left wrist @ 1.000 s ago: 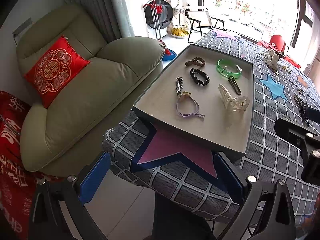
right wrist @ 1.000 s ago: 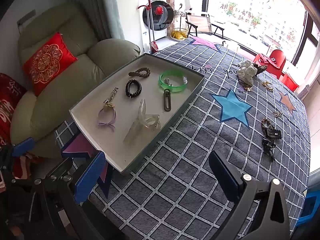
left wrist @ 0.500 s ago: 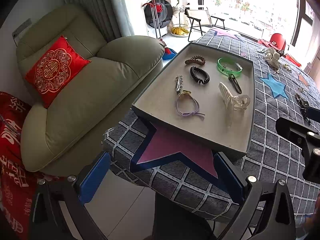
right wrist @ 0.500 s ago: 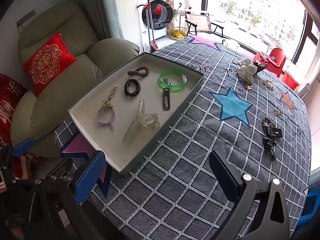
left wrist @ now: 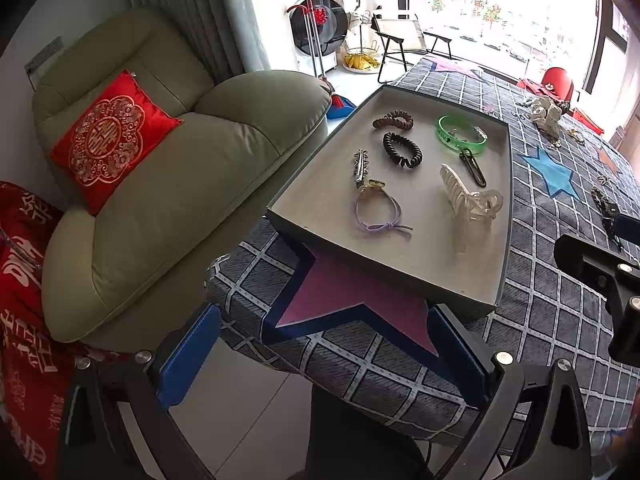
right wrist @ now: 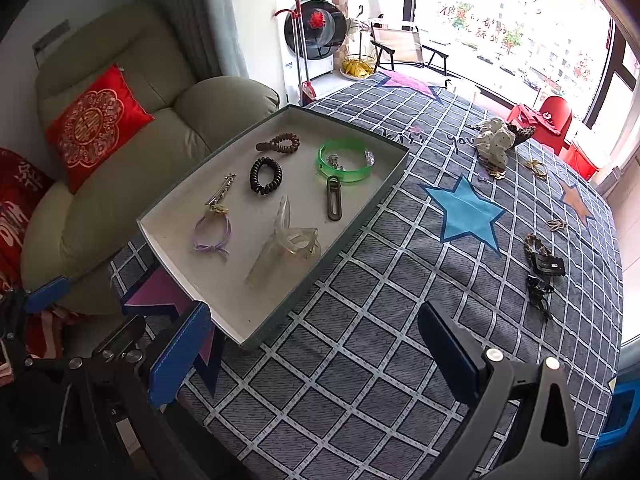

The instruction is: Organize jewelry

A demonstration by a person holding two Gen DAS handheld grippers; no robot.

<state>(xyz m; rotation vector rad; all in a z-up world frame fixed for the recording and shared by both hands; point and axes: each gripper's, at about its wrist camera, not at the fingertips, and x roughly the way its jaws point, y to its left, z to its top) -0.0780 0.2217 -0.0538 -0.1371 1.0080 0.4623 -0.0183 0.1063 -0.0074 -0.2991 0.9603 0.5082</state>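
Observation:
A grey tray (left wrist: pixel 505 216) (right wrist: pixel 372 208) sits on the checked tablecloth. In it lie a clear claw clip (left wrist: pixel 468 200) (right wrist: pixel 288 236), a green bangle (left wrist: pixel 460 140) (right wrist: pixel 344 160), a black coil tie (left wrist: pixel 402 150) (right wrist: pixel 266 176), a brown coil tie (left wrist: pixel 394 120) (right wrist: pixel 278 143), a purple hair tie (left wrist: pixel 376 212) (right wrist: pixel 212 232), a silver clip (left wrist: pixel 360 166) and a dark clip (right wrist: pixel 334 198). My left gripper (left wrist: pixel 324 360) is open and empty at the table's near edge. My right gripper (right wrist: pixel 316 356) is open and empty above the cloth.
Loose jewelry lies on the cloth at the right: a white scrunchie (right wrist: pixel 494 142), dark pieces (right wrist: pixel 542 268), gold pieces (right wrist: pixel 534 168). A green armchair (left wrist: pixel 160 168) with a red cushion (left wrist: pixel 108 140) stands left of the table.
Both views have shifted very slightly. The tray contents and both open grippers look unchanged.

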